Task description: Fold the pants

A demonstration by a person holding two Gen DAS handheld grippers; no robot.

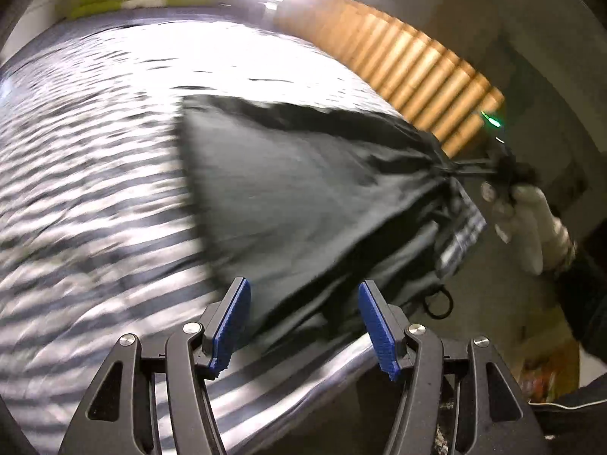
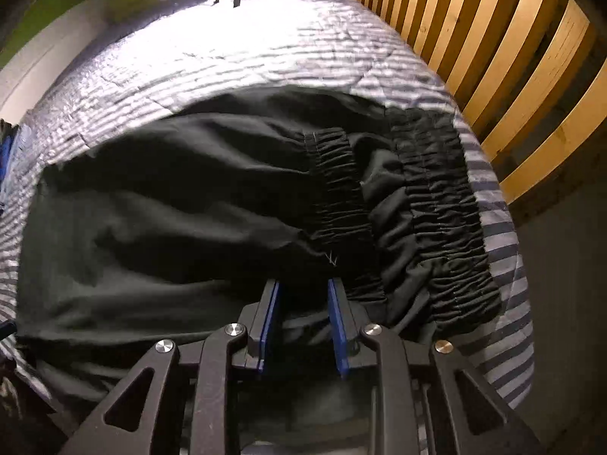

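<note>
Black pants point(image 2: 182, 204) lying on striped bedspread point(image 2: 265, 60), near the edge by the wooden slat rail point(image 2: 493, 76). Already doubled over at least once, judging by the layout: gathered leg cuff point(image 2: 334, 197) resting just beside elastic waistband point(image 2: 444, 208), both at the right end in the right wrist view. So lengthwise fold looks done, legs brought up toward the waist. Right gripper point(image 2: 303, 295) down at the near edge of the fabric, blue pads point(image 2: 270, 314) part-way closed with dark cloth between them; looks pinched on the pants, confirmed by left wrist view: fabric pulled into a taut fan converging on the right gripper point(image 1: 489, 168), gloved hand point(image 1: 531, 220) behind it. Grip point lifted clear of the bed there, rest of pants point(image 1: 296, 189) still draped on the bedspread point(image 1: 95, 151). Left gripper point(image 1: 303, 318) hovering over the near edge of the cloth, pads point(image 1: 231, 326) wide apart, nothing held. Heavy motion blur in left view, so exact edge contact unclear. Remaining, as a guess: grab the other corner with the left, carry both over for another fold, lay flat, smooth out the wrinkles around cuff and waistband. Roughly mid-task. Small cord loop point(image 1: 438, 303) dangling off the bed edge, worth tucking in.
</note>
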